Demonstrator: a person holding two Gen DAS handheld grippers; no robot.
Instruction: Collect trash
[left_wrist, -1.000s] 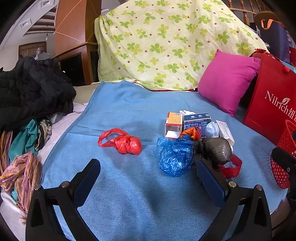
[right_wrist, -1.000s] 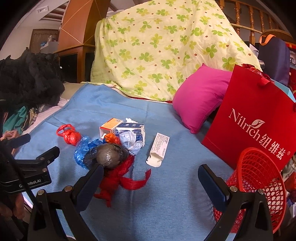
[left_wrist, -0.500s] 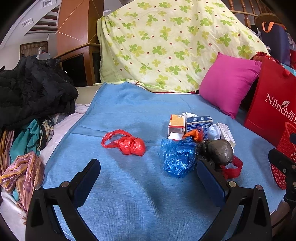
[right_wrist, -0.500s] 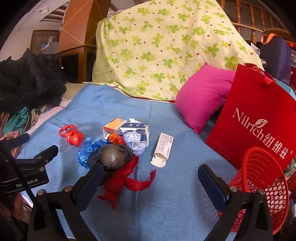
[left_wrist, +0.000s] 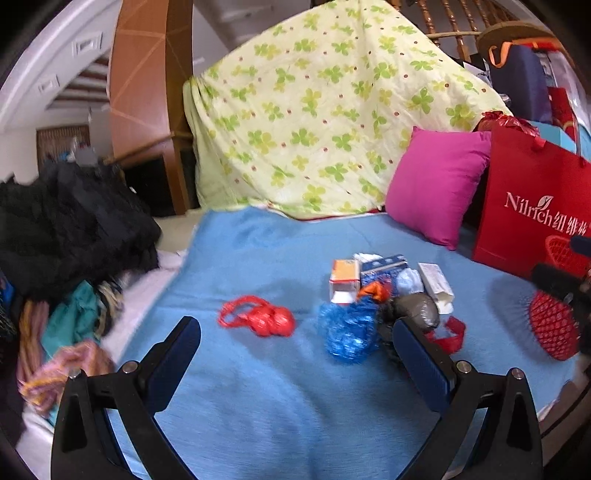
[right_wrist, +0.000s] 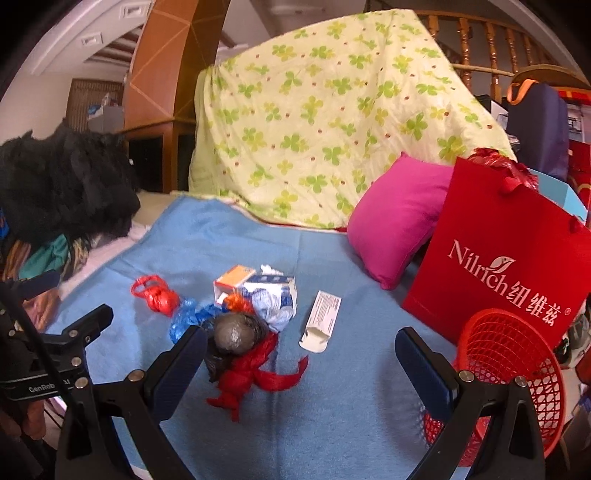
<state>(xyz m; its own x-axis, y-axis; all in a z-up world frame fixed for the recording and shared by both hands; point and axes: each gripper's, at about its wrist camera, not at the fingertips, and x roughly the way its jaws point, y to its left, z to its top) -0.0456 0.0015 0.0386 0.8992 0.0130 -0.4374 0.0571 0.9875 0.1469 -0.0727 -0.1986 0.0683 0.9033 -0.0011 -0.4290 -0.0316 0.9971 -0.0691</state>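
Note:
Trash lies in a heap on the blue blanket (left_wrist: 258, 387): a knotted red bag (left_wrist: 264, 319), a blue bag (left_wrist: 347, 330), a dark grey bag (left_wrist: 417, 312), an orange-and-white box (left_wrist: 344, 278), a blue box (right_wrist: 271, 291), a white carton (right_wrist: 321, 319) and a loose red bag (right_wrist: 255, 373). My left gripper (left_wrist: 295, 363) is open and empty, short of the heap. My right gripper (right_wrist: 301, 365) is open and empty, above the loose red bag. A red mesh basket (right_wrist: 513, 373) stands at the right edge of the bed.
A red paper shopping bag (right_wrist: 506, 269) and a pink pillow (right_wrist: 395, 221) stand behind the basket. A flowered quilt (right_wrist: 325, 122) covers the far end. Dark and coloured clothes (left_wrist: 62, 240) are piled at the left edge.
Both grippers have drifted slightly left and back, so the heap sits a little more to the right and nearer in both views. The trash has not moved.

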